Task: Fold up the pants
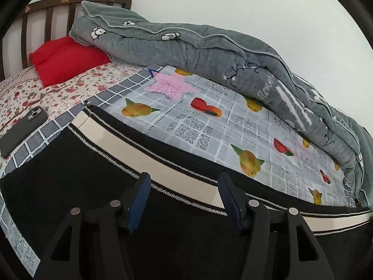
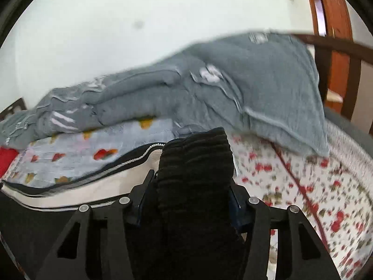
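Observation:
Black pants point(image 1: 77, 163) with a cream side stripe edged in black-and-white trim lie flat on the bed. My left gripper point(image 1: 184, 182) is open just above the pants near the stripe, holding nothing. In the right wrist view my right gripper point(image 2: 193, 175) is shut on the ribbed black cuff end of the pants point(image 2: 198, 154), which bunches up between the fingers and hides their tips. The striped leg point(image 2: 70, 186) runs off to the left. The right view is motion-blurred.
A fruit-print sheet point(image 1: 233, 121) covers the bed over a floral sheet point(image 1: 46, 93). A rolled grey quilt point(image 1: 209, 53) lies along the wall. A red pillow point(image 1: 65, 58) sits by the headboard. A phone point(image 1: 23, 130) lies left of the pants.

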`<state>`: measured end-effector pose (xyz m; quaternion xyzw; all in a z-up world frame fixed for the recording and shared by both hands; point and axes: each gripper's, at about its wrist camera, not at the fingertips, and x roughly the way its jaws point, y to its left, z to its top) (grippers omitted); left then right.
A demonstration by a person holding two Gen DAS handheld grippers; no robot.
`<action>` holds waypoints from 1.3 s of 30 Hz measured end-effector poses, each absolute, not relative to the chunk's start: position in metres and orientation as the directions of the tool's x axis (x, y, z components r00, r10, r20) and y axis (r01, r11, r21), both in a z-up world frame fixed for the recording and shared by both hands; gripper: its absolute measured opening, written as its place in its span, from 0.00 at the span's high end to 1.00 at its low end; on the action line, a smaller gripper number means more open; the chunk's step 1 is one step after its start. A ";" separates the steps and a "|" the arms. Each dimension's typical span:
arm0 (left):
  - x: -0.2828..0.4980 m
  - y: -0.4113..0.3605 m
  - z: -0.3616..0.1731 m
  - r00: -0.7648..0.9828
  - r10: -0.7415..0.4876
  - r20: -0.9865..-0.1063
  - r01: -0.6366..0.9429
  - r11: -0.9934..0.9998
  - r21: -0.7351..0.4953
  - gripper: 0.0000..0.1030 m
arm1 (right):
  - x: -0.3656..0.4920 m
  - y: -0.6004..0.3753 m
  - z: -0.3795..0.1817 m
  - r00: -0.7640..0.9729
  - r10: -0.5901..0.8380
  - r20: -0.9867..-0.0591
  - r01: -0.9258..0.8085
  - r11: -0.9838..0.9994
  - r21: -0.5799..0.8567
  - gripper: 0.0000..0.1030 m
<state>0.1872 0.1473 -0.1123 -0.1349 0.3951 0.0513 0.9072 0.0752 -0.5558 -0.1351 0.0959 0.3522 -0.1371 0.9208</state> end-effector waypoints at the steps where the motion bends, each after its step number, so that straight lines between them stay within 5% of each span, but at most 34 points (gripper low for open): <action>1: 0.186 0.149 -0.113 0.681 -0.014 -0.732 -0.202 0.957 -0.207 0.44 | 0.090 -0.561 -0.157 0.639 -0.198 -0.744 0.355 0.933 0.056 0.45; 3: 0.182 0.154 -0.113 0.682 -0.013 -0.731 -0.207 0.956 -0.209 0.44 | 0.107 -0.563 -0.190 0.512 -0.224 -0.829 0.389 0.921 -0.008 0.39; 13: 0.163 0.196 -0.117 0.675 0.035 -0.737 -0.259 0.946 -0.193 0.44 | 0.065 -0.528 -0.136 0.603 -0.331 -0.726 0.419 0.906 -0.065 0.35; 20: 0.142 0.234 -0.122 0.660 0.059 -0.749 -0.297 0.936 -0.189 0.44 | 0.057 -0.507 -0.165 0.508 -0.470 -0.722 0.436 0.863 -0.255 0.32; 26: 0.136 0.261 -0.122 0.659 0.065 -0.749 -0.311 0.930 -0.193 0.44 | 0.028 -0.520 -0.140 0.523 -0.466 -0.713 0.533 0.832 -0.153 0.32; 39: 0.208 0.276 -0.118 0.652 0.038 -0.758 -0.278 0.941 -0.192 0.44 | 0.084 -0.409 -0.133 0.614 -0.314 -0.724 0.349 0.931 -0.107 0.32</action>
